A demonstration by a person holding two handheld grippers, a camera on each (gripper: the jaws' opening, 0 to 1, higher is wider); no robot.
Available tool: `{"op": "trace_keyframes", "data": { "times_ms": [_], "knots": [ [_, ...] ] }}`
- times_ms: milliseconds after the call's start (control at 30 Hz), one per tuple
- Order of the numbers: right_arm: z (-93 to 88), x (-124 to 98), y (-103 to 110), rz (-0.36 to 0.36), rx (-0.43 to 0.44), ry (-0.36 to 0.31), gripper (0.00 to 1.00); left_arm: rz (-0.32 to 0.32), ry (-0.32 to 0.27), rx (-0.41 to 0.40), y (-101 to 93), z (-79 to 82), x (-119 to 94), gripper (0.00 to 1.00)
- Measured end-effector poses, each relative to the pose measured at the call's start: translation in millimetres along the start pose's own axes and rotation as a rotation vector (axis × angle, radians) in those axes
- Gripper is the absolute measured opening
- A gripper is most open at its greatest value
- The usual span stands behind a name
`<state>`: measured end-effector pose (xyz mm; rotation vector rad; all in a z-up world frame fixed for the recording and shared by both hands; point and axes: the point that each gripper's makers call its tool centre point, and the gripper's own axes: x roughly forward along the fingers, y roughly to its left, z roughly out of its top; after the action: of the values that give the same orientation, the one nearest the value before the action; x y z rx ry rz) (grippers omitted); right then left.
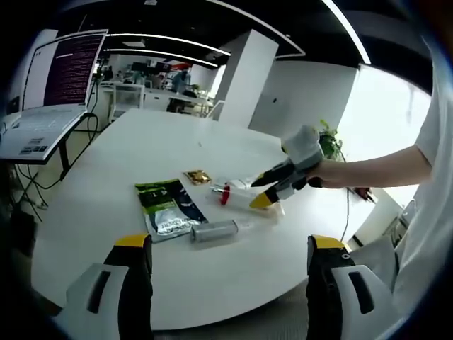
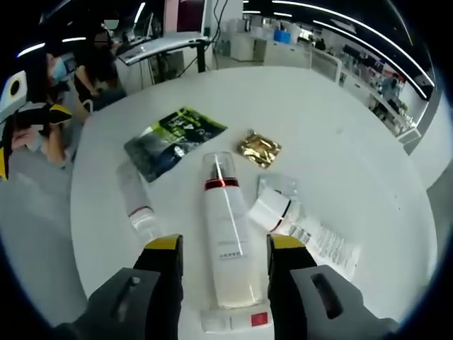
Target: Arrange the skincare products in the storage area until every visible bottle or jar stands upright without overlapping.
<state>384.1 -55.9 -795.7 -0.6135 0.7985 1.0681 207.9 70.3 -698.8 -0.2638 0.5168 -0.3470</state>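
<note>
On a round white table (image 2: 368, 142), skincare products lie flat awaiting sorting: from left in the right gripper view, a small clear bottle with a pale cap (image 2: 136, 202) rests on its side beside a dark green and black foil sachet (image 2: 173, 140); next, a tall white pump bottle with a red collar and clear cap (image 2: 225, 227) lies lengthwise, its lower body between the yellow-tipped jaws of the right gripper (image 2: 223, 248), which stand apart on either side of it, seemingly lined up to close and tip it upright; a small white tube with a red band (image 2: 233, 320) lies across its base; then a crumpled gold foil packet (image 2: 260, 149), and a short white bottle with a red neck band (image 2: 272, 209) lying over a clear printed wrapper (image 2: 322, 241). In the left gripper view, the left gripper (image 1: 230, 248) hangs back over the table's near edge, jaws wide apart and empty, likely leaving room. No bottle stands yet
</note>
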Motion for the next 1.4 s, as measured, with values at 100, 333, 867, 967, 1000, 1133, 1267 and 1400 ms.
{"op": "trace_keyframes", "data": {
  "times_ms": [100,333,867,967,1000,1133,1267,1400],
  "knots": [
    [-1.9,4.4,1.7,0.008,-0.019,0.011,0.45,-0.004,-0.003,-0.004,-0.9,0.4,0.1,0.84],
    [1.0,13.3,1.6,0.029,-0.036,0.024,0.43,-0.007,-0.006,-0.007,-1.0,0.8,-0.5,0.84],
    [0.8,27.3,1.2,0.062,-0.089,0.061,0.38,0.013,-0.026,-0.028,2.9,4.4,-1.7,0.85],
    [0.9,29.8,-0.6,0.061,-0.091,0.066,0.35,0.018,-0.025,-0.027,3.6,4.4,-1.8,0.85],
    [0.9,30.2,-1.0,0.062,-0.095,0.068,0.34,0.019,-0.026,-0.029,3.8,4.6,-1.9,0.85],
    [1.3,31.3,-3.1,0.058,-0.105,0.080,0.31,0.021,-0.024,-0.030,4.7,4.2,-2.0,0.85],
    [-0.3,31.9,-4.5,0.058,-0.121,0.097,0.29,0.026,-0.020,-0.028,5.4,3.5,-2.0,0.86],
    [-1.7,33.5,-4.7,0.061,-0.130,0.114,0.29,0.028,-0.019,-0.028,6.0,3.1,-2.2,0.86]
  ]
}}
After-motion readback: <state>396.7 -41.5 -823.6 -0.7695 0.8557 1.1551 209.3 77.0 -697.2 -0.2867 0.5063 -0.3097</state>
